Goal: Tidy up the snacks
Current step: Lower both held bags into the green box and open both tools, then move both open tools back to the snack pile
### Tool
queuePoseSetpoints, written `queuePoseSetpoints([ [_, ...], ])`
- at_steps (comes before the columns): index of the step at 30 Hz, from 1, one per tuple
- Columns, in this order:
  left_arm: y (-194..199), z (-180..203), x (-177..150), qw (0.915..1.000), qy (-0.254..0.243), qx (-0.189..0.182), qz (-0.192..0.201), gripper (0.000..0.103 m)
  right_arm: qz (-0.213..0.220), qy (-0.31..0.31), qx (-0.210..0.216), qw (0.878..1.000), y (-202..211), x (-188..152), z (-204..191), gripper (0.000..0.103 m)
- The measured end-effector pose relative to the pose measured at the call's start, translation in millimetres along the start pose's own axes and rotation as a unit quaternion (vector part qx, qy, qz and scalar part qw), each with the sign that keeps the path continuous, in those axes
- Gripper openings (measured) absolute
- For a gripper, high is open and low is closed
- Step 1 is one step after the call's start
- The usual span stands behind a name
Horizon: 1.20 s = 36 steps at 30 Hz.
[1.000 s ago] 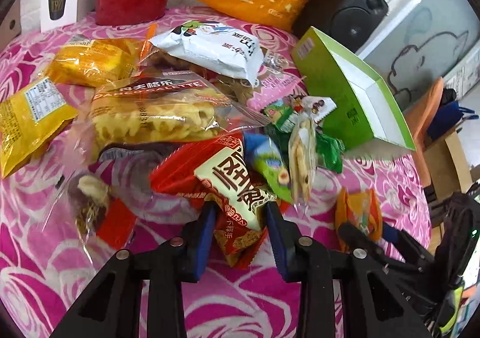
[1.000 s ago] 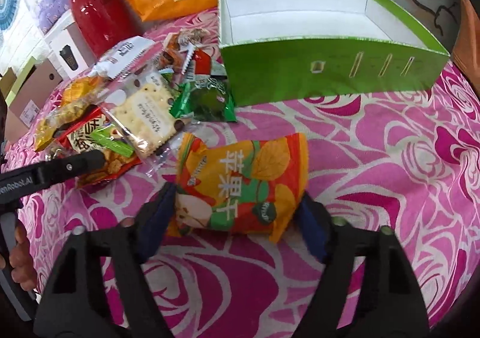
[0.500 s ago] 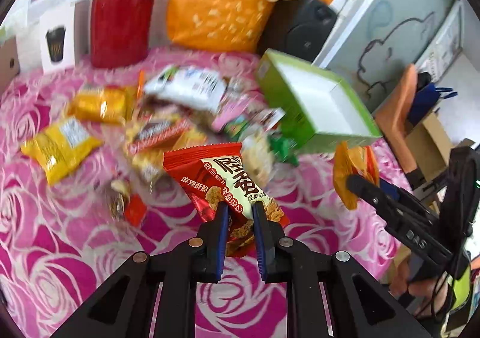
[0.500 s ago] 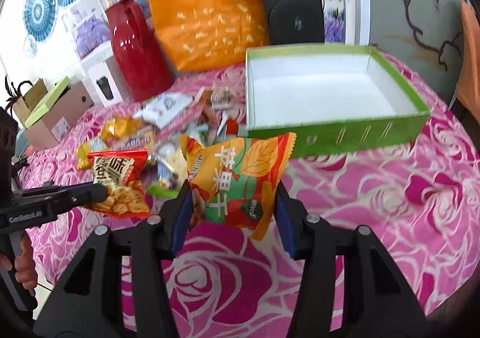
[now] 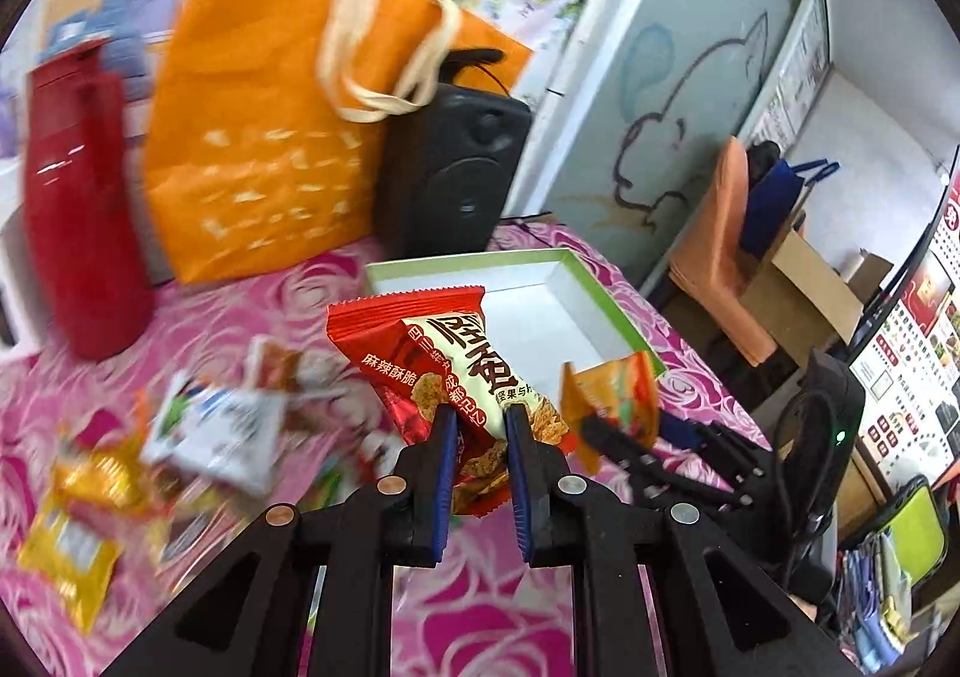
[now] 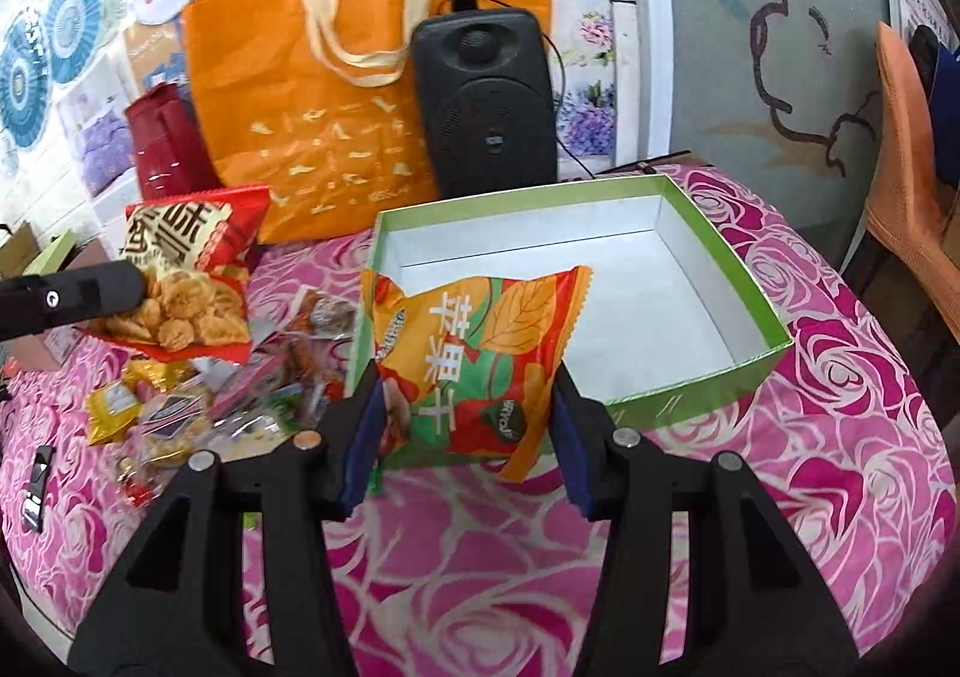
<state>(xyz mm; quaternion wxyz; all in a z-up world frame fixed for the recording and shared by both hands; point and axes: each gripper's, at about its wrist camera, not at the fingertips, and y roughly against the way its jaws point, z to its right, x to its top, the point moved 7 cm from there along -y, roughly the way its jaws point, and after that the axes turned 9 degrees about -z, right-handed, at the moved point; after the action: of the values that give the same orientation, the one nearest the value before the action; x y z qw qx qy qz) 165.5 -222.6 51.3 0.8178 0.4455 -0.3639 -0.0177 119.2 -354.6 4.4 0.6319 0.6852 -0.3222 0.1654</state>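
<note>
Far left of the table (image 6: pixel 840 437), under a pink rose cloth: a loose heap of snack packets (image 6: pixel 180 401) is seen lying flat, not yet sorted. Behind it, a red jug (image 5: pixel 78 197), an orange tote bag (image 6: pixel 336 95) and a black speaker (image 6: pixel 486 101) are lined up along the back edge.

Left gripper (image 5: pixel 477 431): clamped on the lower part of a red snack packet (image 5: pixel 438 359), which is held upright and clear of the table, long axis roughly vertical. Seen from the right wrist view, this packet hangs left of the box and just short of its near-left corner.

Centre: right gripper (image 6: pixel 462 407), jaws closed on the side edges of an orange fruit-chip packet (image 6: pixel 474 353). The packet is carried upright, top edge tilted toward the box, overlapping the near wall of it in view; whether it is over the rim or just before it cannot be told.

Right: green box (image 6: pixel 708 233), open-topped, white inside, nothing in it. Its long axis runs left to right across the view.

Judgement: the box lies straight ahead of both grippers and slightly right. The right gripper is judged the nearer; a short forward carry and release is called for. The left packet is to be brought forward and rightward over the near-left wall.
</note>
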Motion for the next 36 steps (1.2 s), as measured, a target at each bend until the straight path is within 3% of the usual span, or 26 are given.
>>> queuePoseSetpoints([
  [7,-70,15,23,0.9990,-0.007,-0.011,-0.042,0.016,-0.022,-0.021,0.012,0.999,-41,12,24,0.053],
  [13,-99,3,28,0.9984,0.000,-0.006,-0.056,0.016,-0.049,-0.024,0.010,0.998,-72,13,35,0.054],
  [15,-103,0,30,0.9984,-0.001,-0.004,-0.056,0.018,-0.061,-0.007,0.000,0.998,-83,12,36,0.060],
  [16,-103,-2,32,0.9987,0.002,0.005,-0.050,0.028,-0.066,0.003,-0.004,0.998,-86,11,35,0.064],
  [17,-102,-5,33,0.9988,0.007,0.013,-0.047,0.057,-0.068,0.012,-0.010,0.998,-88,11,35,0.080],
  [18,-99,-8,35,0.9989,0.010,0.022,-0.039,0.074,-0.069,0.022,-0.020,0.997,-89,10,35,0.096],
  [19,-93,-11,36,0.9991,0.013,0.034,-0.021,0.091,-0.060,0.030,-0.029,0.997,-86,11,35,0.100],
  [21,-83,-14,37,0.9984,0.007,0.055,0.008,0.091,-0.048,0.033,-0.032,0.998,-80,12,36,0.101],
  [29,-60,-26,25,0.9977,0.021,0.064,0.002,0.091,-0.051,0.026,-0.030,0.998,-60,10,33,0.101],
  [36,2,-34,4,0.9973,0.039,0.059,0.018,0.091,-0.015,0.058,-0.014,0.998,-7,14,-5,0.102],
])
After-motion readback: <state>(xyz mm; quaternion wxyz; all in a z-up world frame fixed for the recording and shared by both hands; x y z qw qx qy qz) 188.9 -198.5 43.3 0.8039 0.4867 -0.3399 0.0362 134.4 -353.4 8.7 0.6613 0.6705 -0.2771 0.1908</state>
